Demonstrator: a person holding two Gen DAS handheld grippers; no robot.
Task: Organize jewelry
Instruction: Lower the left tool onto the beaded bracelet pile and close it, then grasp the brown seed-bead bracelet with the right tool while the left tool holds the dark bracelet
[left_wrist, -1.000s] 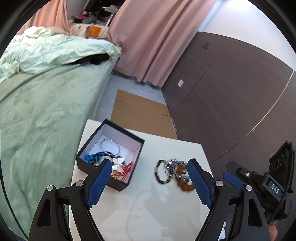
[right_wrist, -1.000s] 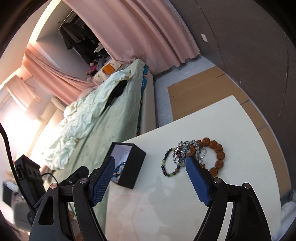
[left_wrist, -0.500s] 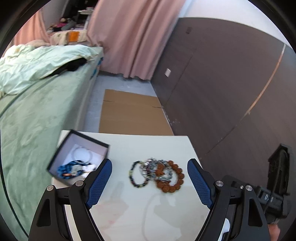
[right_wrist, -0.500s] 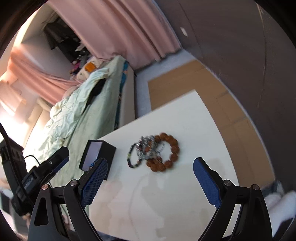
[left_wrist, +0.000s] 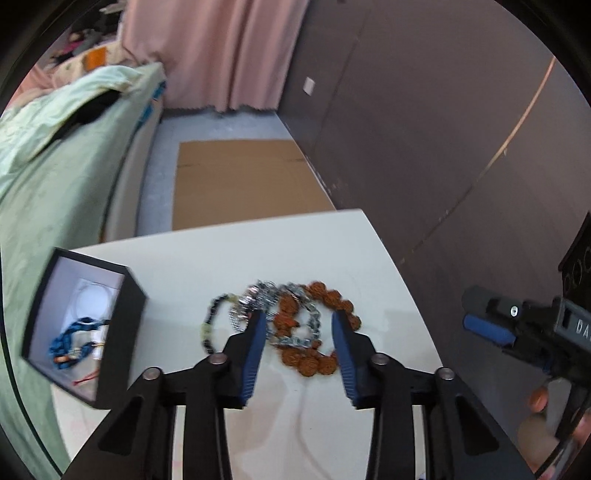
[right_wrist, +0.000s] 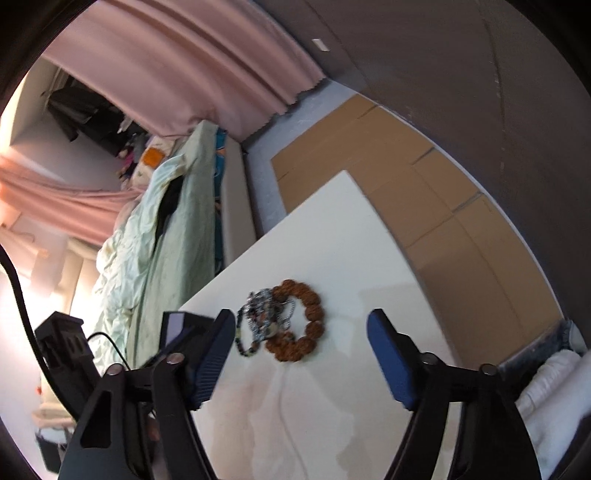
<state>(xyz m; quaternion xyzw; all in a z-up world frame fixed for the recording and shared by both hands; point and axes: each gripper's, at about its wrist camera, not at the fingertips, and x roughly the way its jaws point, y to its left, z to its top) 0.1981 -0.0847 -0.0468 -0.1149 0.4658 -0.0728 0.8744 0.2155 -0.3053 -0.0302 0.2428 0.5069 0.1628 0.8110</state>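
Note:
A pile of jewelry lies on the white table (left_wrist: 376, 258): a brown bead bracelet (left_wrist: 325, 363), a silver chain (left_wrist: 295, 314) and a dark bead bracelet (left_wrist: 212, 325). My left gripper (left_wrist: 299, 326) is open, its jaws partly narrowed, straddling the pile just above it. A black jewelry box (left_wrist: 122, 332) at the left holds a blue piece (left_wrist: 74, 336) and a thin ring. In the right wrist view my right gripper (right_wrist: 301, 332) is open and empty, back from the brown bead bracelet (right_wrist: 314, 317) and silver chain (right_wrist: 264, 314). The box (right_wrist: 177, 325) shows behind its left finger.
A bed with green covers (left_wrist: 55, 184) runs along the table's left side. Flat cardboard (left_wrist: 240, 181) lies on the floor beyond the table, against a dark wall (left_wrist: 424, 129). Pink curtains (left_wrist: 214, 48) hang at the back. The right gripper's body (left_wrist: 535, 328) shows off the table's right edge.
My left gripper has swung right from the box, come down over the jewelry pile, and its jaws have narrowed. My right gripper has pulled back and tilted; its jaws stay open.

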